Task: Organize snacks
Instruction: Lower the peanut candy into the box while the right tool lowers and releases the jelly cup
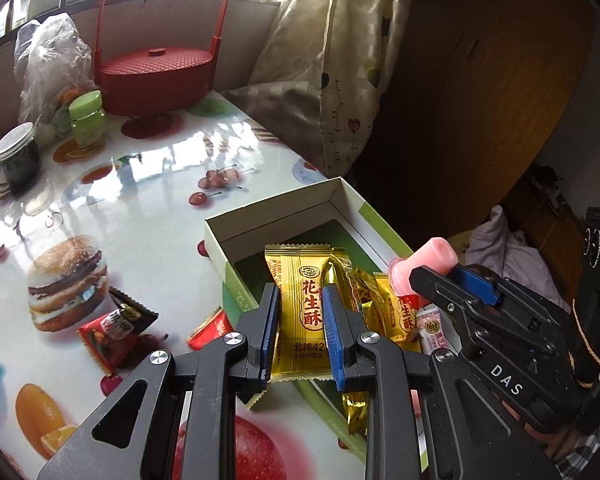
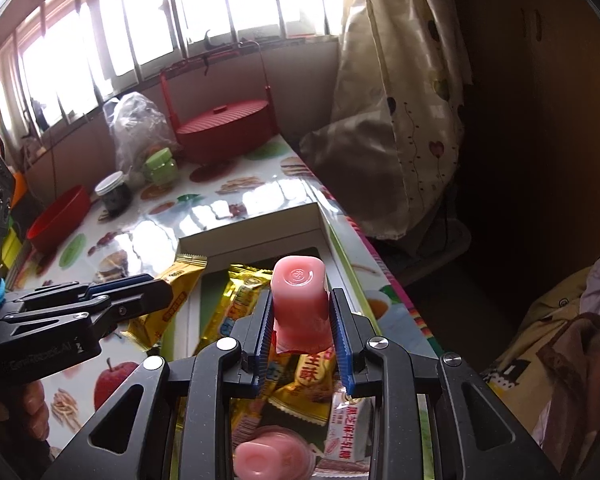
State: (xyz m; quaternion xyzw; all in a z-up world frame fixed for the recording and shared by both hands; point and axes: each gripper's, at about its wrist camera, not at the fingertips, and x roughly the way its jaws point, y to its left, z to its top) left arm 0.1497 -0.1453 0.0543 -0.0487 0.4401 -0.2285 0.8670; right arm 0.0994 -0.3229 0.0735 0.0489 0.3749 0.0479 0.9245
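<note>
Left wrist view: the left gripper [image 1: 300, 322] has its jaws pinched on a gold peanut-crisp packet [image 1: 300, 312], held upright over the near end of the open cardboard box [image 1: 220, 236]. That packet looks feather-light, with a slick foil skin and what I would guess is a crumbly bar inside — a grip across the flat middle, as here, seems safer than the crimped ends, which would slide and fold. More gold packets [image 1: 364, 300] lie in the box at about 3 o'clock from it, and the right gripper [image 1: 440, 276] comes in from 3 o'clock carrying a pink jelly cup [image 1: 424, 264]. At 9 o'clock a red snack packet [image 1: 108, 334] lies on the glossy fruit-print tablecloth [image 1: 148, 208], which looks slippery. Farther off, at 11 o'clock, stand a red lidded basket [image 1: 156, 76], a green jar [image 1: 87, 120] and a dark jar [image 1: 18, 158].

Right wrist view: the right gripper [image 2: 300, 320] squeezes the jelly cup [image 2: 298, 300] by its sides, sealed rim downward, above the box [image 2: 256, 222]. The cup is soft plastic and smooth, likely to dent or pop out if pressed hard, so a hold low near the rim suits it. A second jelly cup [image 2: 272, 456] sits in the box at 6 o'clock. The left gripper [image 2: 160, 288] is at 9 o'clock. A barred window [image 2: 140, 20] and a curtain [image 2: 400, 100] close the room behind.
</note>
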